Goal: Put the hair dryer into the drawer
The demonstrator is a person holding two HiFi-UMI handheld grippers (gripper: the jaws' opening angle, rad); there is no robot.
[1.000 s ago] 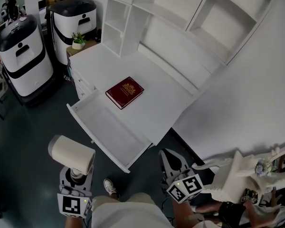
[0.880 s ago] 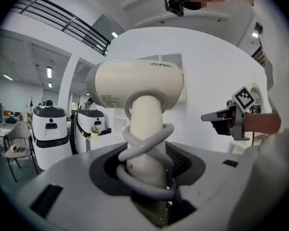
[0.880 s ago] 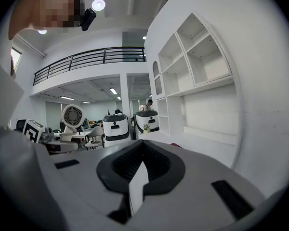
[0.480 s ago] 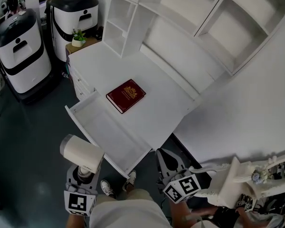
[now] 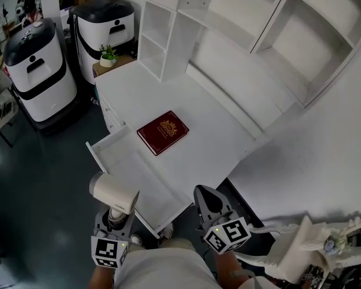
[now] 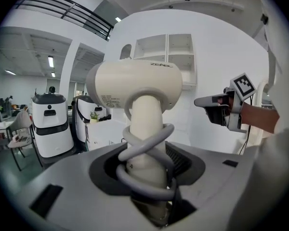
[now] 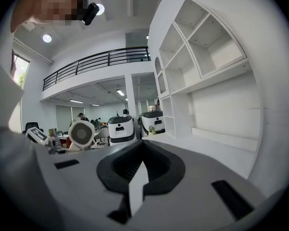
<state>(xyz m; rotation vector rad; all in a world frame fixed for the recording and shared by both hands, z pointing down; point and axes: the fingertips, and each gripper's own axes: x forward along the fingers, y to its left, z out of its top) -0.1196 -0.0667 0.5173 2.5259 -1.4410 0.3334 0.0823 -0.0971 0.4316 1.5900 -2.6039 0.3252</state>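
Note:
A cream hair dryer (image 5: 113, 192) stands upright in my left gripper (image 5: 113, 220), which is shut on its cord-wrapped handle (image 6: 145, 153). Its barrel (image 6: 135, 86) fills the left gripper view. In the head view it hangs just outside the near left corner of the open white drawer (image 5: 130, 162). The drawer sticks out from the white desk (image 5: 210, 131) and holds nothing. My right gripper (image 5: 203, 196) floats off the drawer's near right corner with its jaws together and nothing in them. The right gripper view shows the dryer's rear grille (image 7: 81, 134) to the left.
A dark red book (image 5: 162, 132) lies on the desk just behind the drawer. White shelves (image 5: 168, 29) rise at the desk's back. Two white-and-black machines (image 5: 37, 65) and a small potted plant (image 5: 108, 55) stand at the left. An ornate white chair (image 5: 307, 251) is at my right.
Both grippers have come closer to the desk. The hair dryer has moved right and toward the drawer's near left corner, still held. The right gripper has shifted a little left, toward the drawer.

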